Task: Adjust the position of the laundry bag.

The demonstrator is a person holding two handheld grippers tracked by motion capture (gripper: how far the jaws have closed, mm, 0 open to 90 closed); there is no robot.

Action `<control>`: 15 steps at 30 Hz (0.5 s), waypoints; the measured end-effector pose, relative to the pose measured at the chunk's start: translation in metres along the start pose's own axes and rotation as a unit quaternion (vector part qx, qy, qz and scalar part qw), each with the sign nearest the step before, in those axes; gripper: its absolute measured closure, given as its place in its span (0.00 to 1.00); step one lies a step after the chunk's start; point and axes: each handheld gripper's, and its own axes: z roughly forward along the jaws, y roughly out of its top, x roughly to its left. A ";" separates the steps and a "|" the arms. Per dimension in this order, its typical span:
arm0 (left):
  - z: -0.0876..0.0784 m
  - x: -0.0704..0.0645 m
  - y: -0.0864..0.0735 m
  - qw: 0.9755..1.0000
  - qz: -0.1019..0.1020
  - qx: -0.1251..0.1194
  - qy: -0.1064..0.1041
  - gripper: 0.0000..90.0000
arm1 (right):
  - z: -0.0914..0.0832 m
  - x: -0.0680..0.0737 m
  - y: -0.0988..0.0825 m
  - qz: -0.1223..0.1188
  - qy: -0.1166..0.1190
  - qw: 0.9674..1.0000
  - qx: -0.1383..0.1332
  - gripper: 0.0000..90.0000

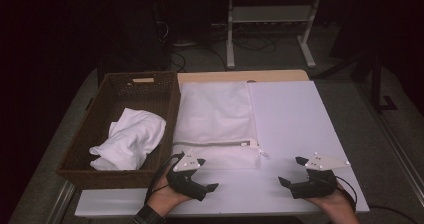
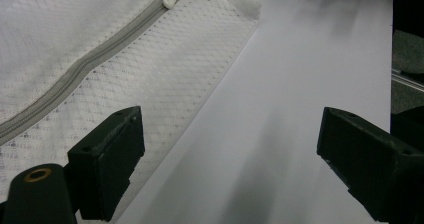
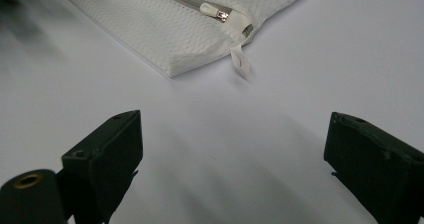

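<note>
From the high view, both hands sit at the near edge of the white table. The left gripper is just off the near-left part of the white mesh bag; the right gripper is out to the right over bare table. Both sets of jaws are spread wide, nothing between them. The bag lies flat mid-table, its zippered edge nearest the person. Left of it stands a brown wicker basket with a crumpled white cloth inside.

The left gripper view picks up the bag's mesh weave and the grey zipper running diagonally, with the left jaw over the fabric's edge. The right gripper view catches the zipper pull and a small fabric tab at the bag's corner, well beyond its open jaws.
</note>
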 end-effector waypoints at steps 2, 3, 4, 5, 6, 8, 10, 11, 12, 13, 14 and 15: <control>0.000 0.000 0.000 1.000 0.000 0.001 0.001 0.13 | 0.000 -0.001 0.000 0.000 0.000 1.000 -0.001 0.09; 0.000 0.000 0.000 1.000 -0.001 0.001 0.001 0.12 | 0.000 -0.001 0.000 0.000 -0.001 1.000 0.000 0.09; 0.000 0.000 0.000 1.000 -0.002 0.001 0.001 0.13 | 0.000 -0.001 0.000 0.000 -0.001 1.000 0.000 0.09; 0.000 0.000 0.000 1.000 -0.003 0.000 0.001 0.13 | 0.000 -0.001 0.000 0.000 0.000 1.000 0.000 0.09; 0.000 0.000 0.000 1.000 -0.004 0.000 0.001 0.12 | 0.000 -0.002 0.000 0.001 0.000 1.000 0.000 0.09; 0.000 0.000 0.000 1.000 -0.004 0.000 0.001 0.12 | 0.001 -0.002 0.000 0.002 0.000 1.000 0.000 0.09; 0.001 0.000 0.000 1.000 -0.005 0.002 0.004 0.12 | 0.002 -0.003 0.000 0.002 0.000 1.000 -0.001 0.09; 0.001 0.000 0.000 1.000 -0.005 0.002 0.004 0.12 | 0.002 -0.003 0.000 0.003 0.002 1.000 -0.002 0.09; 0.001 0.000 0.000 1.000 -0.005 0.002 0.004 0.12 | 0.002 -0.003 0.000 0.003 0.002 1.000 -0.002 0.09; 0.000 -0.001 -0.001 1.000 -0.003 0.006 0.006 0.13 | 0.003 -0.005 0.002 0.000 0.004 1.000 0.000 0.10; -0.001 -0.001 -0.002 1.000 -0.004 0.005 0.006 0.13 | 0.004 -0.006 0.003 0.000 0.006 1.000 -0.002 0.10; -0.001 -0.002 -0.002 1.000 -0.006 0.002 0.007 0.13 | 0.004 -0.006 0.004 -0.001 0.006 1.000 -0.002 0.10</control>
